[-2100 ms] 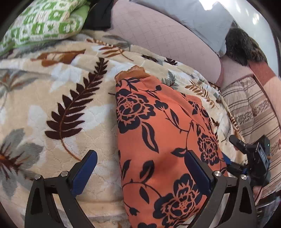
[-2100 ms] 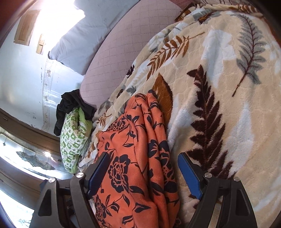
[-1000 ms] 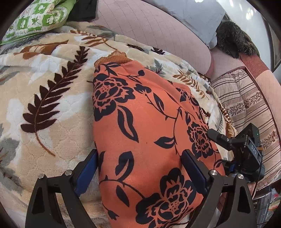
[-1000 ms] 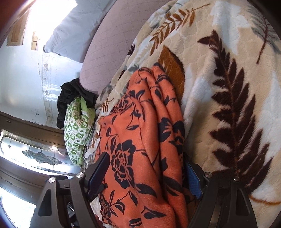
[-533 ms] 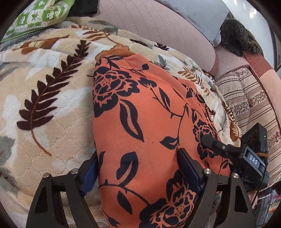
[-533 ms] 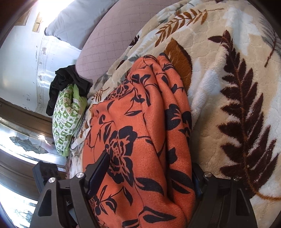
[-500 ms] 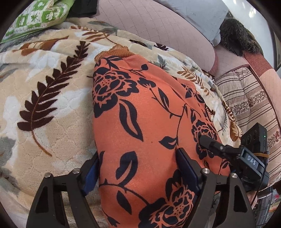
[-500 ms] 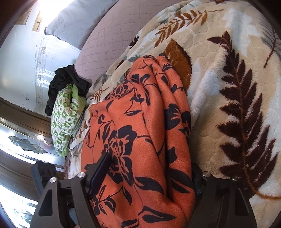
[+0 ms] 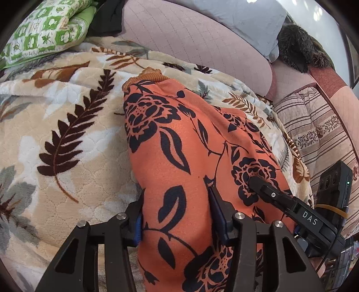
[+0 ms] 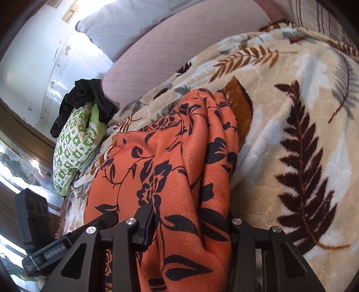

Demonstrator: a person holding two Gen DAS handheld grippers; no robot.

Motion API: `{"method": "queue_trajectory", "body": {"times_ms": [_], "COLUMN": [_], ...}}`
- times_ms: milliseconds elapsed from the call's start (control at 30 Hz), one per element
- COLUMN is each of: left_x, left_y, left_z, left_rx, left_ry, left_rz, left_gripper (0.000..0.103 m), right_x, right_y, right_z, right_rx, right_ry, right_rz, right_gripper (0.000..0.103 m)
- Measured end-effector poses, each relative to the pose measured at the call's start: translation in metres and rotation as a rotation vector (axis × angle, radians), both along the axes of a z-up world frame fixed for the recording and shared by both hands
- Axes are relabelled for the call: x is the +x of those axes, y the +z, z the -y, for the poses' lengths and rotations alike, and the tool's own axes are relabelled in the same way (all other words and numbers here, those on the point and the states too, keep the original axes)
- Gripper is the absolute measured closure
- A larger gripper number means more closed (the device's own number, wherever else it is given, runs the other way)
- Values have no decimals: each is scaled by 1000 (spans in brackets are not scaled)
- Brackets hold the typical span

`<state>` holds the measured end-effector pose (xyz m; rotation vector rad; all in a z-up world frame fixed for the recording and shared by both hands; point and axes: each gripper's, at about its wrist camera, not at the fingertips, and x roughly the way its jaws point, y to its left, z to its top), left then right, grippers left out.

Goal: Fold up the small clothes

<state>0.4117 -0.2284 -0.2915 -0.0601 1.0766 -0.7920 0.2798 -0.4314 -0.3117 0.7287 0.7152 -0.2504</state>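
- Orange floral garment (image 9: 179, 157) lying lengthwise on leaf-print blanket (image 9: 67, 139), bunched into a long fold, ribbed cuff end pointing toward pink quilted cushion (image 9: 179, 38).
- Left gripper (image 9: 177, 215) closed in on near end of garment, both blue-padded fingers (image 9: 216, 211) pressed against a thick fold of cloth, jaws narrowed but held apart by the fabric.
- Right gripper (image 10: 188, 224) clamped same way on garment (image 10: 179, 170) from the other side, fabric bulging up between the jaws, right finger mostly buried under cloth.
- Right gripper's finger tip (image 9: 258, 182) visible in left wrist view, resting on garment just beside left gripper.
- Left gripper's body also seen at lower left of right wrist view.
- Green patterned pillow (image 10: 74, 146) at far edge of blanket (image 10: 291, 134), black cloth (image 10: 85, 101) draped on top of it, touching.
- Grey pillow (image 9: 246, 20) leaning behind pink cushion.
- Dark furry item (image 9: 298, 51) on cushion beside grey pillow.
- Striped quilt (image 9: 320, 134) next to blanket on right side of left wrist view.
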Motion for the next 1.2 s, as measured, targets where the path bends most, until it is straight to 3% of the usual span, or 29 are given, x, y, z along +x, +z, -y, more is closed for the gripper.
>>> {"method": "queue_trajectory", "body": {"times_ms": [267, 733, 1000, 1200], "left_x": [-15, -52, -86, -106], "left_y": [20, 77, 91, 89], "left_z": [-16, -92, -131, -164], "left_rx": [10, 27, 88, 116], "left_ry": [10, 87, 153, 216], "left_rz": [62, 220, 301, 313], "left_gripper": [53, 53, 53, 53], "right_x": [-4, -13, -29, -35], "right_y": [19, 59, 63, 61], "right_z": [-14, -80, -117, -149], "right_rx": [-32, -27, 0, -1], "right_ry": [18, 95, 141, 192], "right_rz": [45, 184, 216, 217], "right_gripper": [60, 60, 60, 60]}}
